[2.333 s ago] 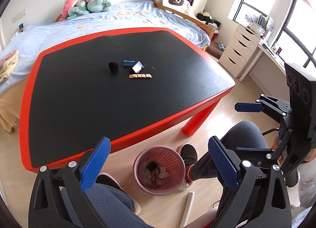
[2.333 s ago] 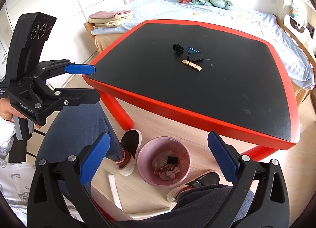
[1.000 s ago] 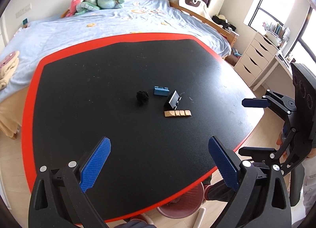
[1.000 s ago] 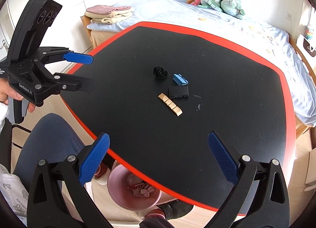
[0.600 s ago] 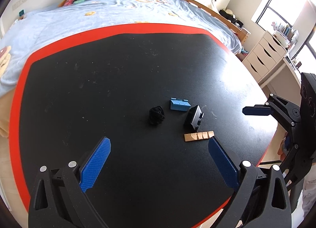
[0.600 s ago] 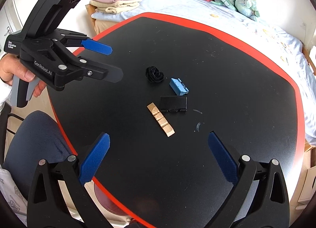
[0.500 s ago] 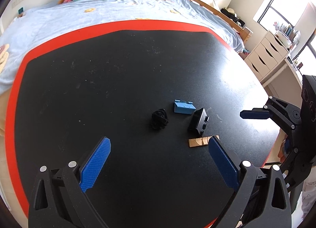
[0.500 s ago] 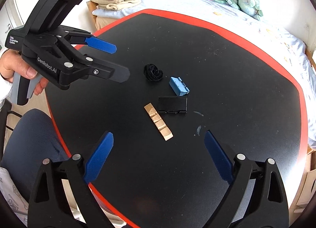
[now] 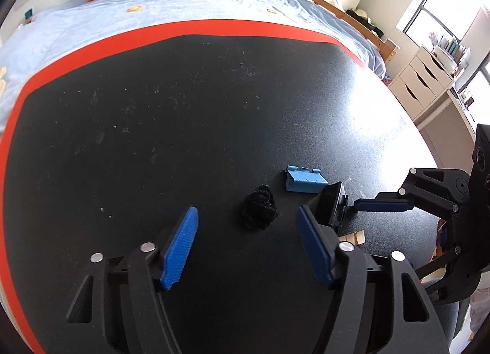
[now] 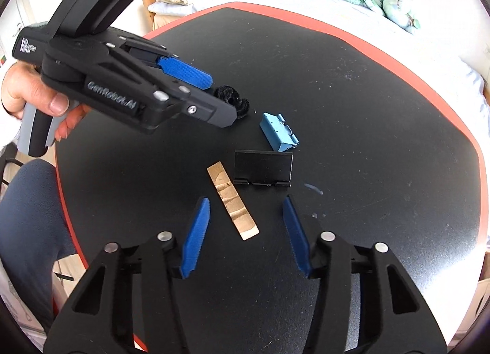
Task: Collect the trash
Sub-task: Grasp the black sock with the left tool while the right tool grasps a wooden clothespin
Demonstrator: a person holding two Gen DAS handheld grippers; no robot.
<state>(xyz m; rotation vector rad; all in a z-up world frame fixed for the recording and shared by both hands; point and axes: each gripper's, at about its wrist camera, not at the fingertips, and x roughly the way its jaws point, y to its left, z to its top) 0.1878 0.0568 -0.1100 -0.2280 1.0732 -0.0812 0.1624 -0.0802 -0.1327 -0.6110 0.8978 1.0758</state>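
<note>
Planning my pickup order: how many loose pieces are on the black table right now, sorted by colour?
Black: 2, a fuzzy clump and a flat folded piece.
Blue: 1, a small box-like piece.
Tan: 1, a ridged strip.
Total: 4, all lying on the table, none held.

Left gripper spread wide over red-rimmed black table, black wad just ahead between its fingers; blue piece and black stand right of wad.
</note>
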